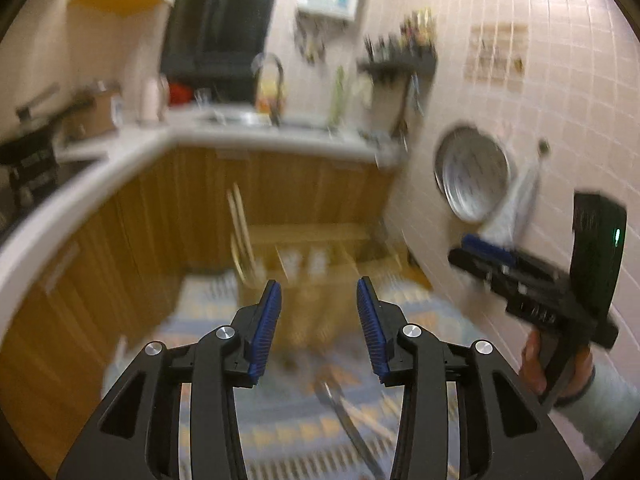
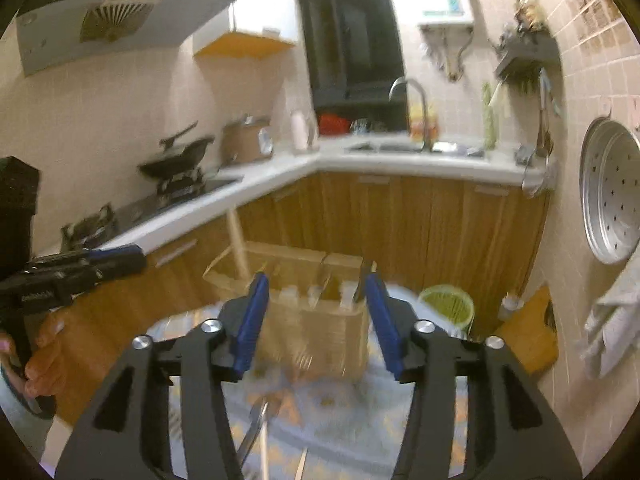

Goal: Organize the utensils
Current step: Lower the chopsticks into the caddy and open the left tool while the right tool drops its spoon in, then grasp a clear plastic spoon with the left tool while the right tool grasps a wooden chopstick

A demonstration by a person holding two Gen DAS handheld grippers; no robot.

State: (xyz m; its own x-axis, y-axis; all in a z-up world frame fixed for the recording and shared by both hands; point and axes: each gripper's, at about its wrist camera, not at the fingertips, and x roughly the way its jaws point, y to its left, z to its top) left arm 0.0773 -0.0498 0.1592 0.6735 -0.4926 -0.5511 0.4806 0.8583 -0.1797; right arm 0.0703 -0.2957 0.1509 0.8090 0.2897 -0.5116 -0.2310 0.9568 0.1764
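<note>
both wrist views, blurred. left gripper (image 1: pixel 319 294) with blue pads (image 1: pixel 266 328) parted and nothing between them; right gripper (image 2: pixel 313 294) likewise parted and empty. the wooden caddy (image 2: pixel 320 320) stands on a patterned cloth (image 2: pixel 352 416) just beyond both sets of fingertips, its compartments holding pale-handled utensils (image 2: pixel 316 294) too blurred to tell apart; a pair of chopsticks (image 1: pixel 240 232) leans upright from its left end. loose cutlery (image 2: pixel 254 428) lies on the cloth nearer the cameras, below the jaws, its type unclear. each view shows the other gripper at its edge, held by a hand (image 2: pixel 44 356): the right one at the right edge of the left view, the left one at the left edge of the right view. behind: white counter (image 2: pixel 400 162), wooden cabinets (image 2: pixel 400 220), sink tap (image 2: pixel 412 108), wok (image 2: pixel 176 160) on the hob, perforated metal tray (image 2: pixel 612 192) on the tiled wall, green basket (image 2: pixel 448 304) on the floor
</note>
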